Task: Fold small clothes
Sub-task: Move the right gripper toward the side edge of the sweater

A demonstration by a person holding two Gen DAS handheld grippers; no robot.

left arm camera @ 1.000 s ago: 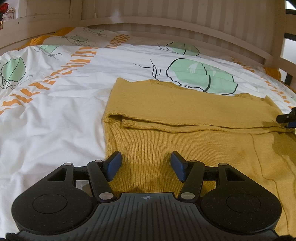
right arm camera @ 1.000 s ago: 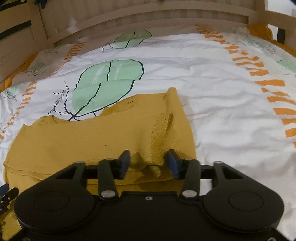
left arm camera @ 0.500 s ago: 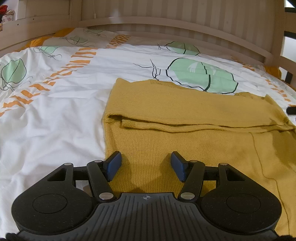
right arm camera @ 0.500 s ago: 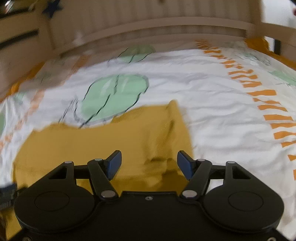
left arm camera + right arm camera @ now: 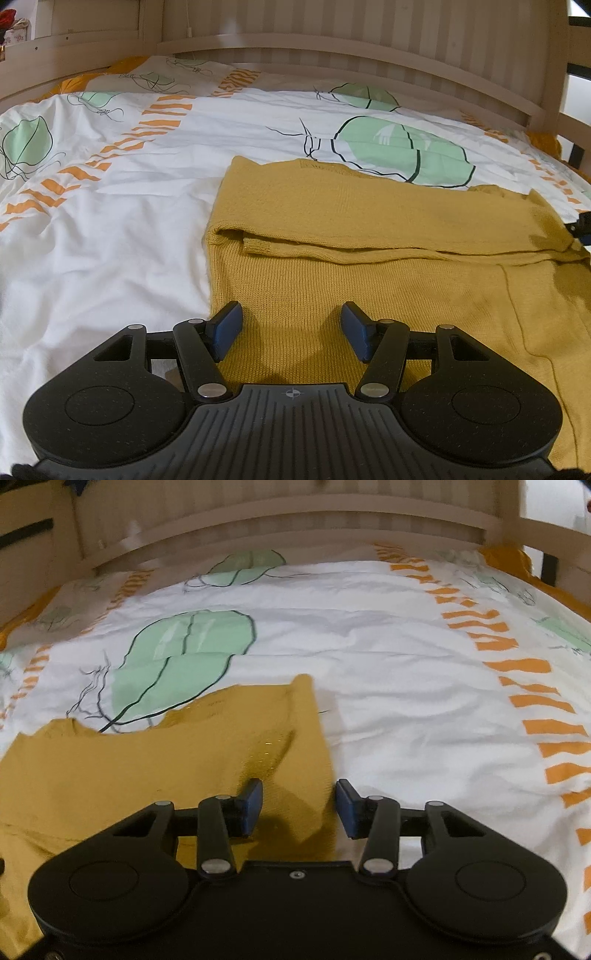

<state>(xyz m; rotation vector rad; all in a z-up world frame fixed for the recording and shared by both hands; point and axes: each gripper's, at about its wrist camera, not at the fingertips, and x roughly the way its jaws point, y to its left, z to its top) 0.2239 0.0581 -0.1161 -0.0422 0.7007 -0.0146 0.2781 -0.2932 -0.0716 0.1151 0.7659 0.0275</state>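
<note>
The mustard knit garment point(image 5: 388, 266) lies flat on the printed duvet point(image 5: 110, 229), long axis running across the bed, parallel to the wooden headboard point(image 5: 332, 48), its far portion folded over toward the near side. The left gripper point(image 5: 291, 326) sits over the garment's left end, jaws apart, gripping nothing. The right gripper point(image 5: 299, 806) straddles the right edge, jaws closing, pads not yet pressing the fabric.

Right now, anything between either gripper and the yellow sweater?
Nothing visible. The mustard-yellow knitted sweater lies flat on the white leaf-print duvet. The left gripper is open over its near hem; the right gripper is closing, fingers not yet pressing the sweater's right edge.
</note>
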